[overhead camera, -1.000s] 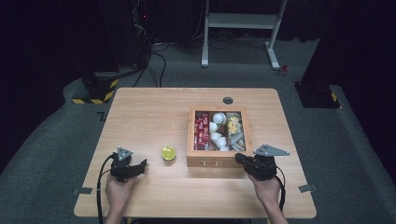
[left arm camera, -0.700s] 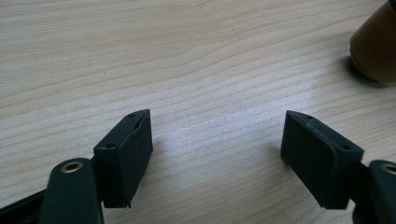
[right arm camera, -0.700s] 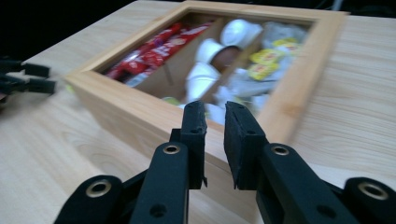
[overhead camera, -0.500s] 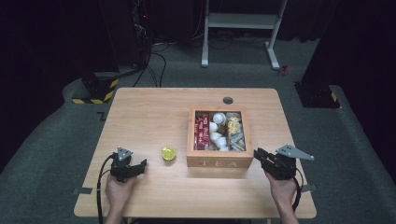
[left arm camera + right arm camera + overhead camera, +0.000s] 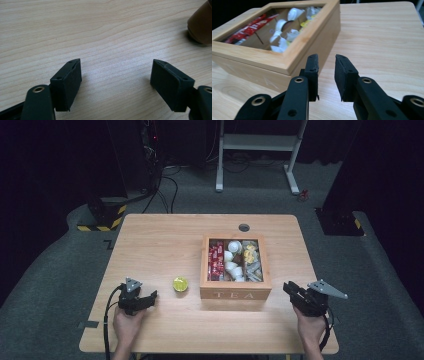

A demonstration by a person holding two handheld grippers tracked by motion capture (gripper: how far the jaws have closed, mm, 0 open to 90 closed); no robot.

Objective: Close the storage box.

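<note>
Wooden glass-lidded tea box (image 5: pixel 235 293) closed; we see right gripper (image 5: pixel 294 292) withdrawn beside it, jaws slightly parted (empty); left gripper (image 5: pixel 148 296) released.

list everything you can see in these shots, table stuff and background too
table: 1, light wood, centre of the high view
grommet hole: 1, grey, far edge of the table
tea box: 1, light wood marked TEA, right of centre, glass lid closed
red packets: several, red, left compartment of the box
white pods: several, white, middle compartment
yellow and clear packets: several, right compartment
small round capsule: 1, yellow-green, on the table left of the box
striped floor base: 1, black and yellow, floor far left
white stand: 1, floor behind the table
left gripper: 1, black, near left, jaws wide apart, empty
right gripper: 1, black, beside the box's right end, jaws narrowly apart, empty
hands: 2, holding the grippers
</note>
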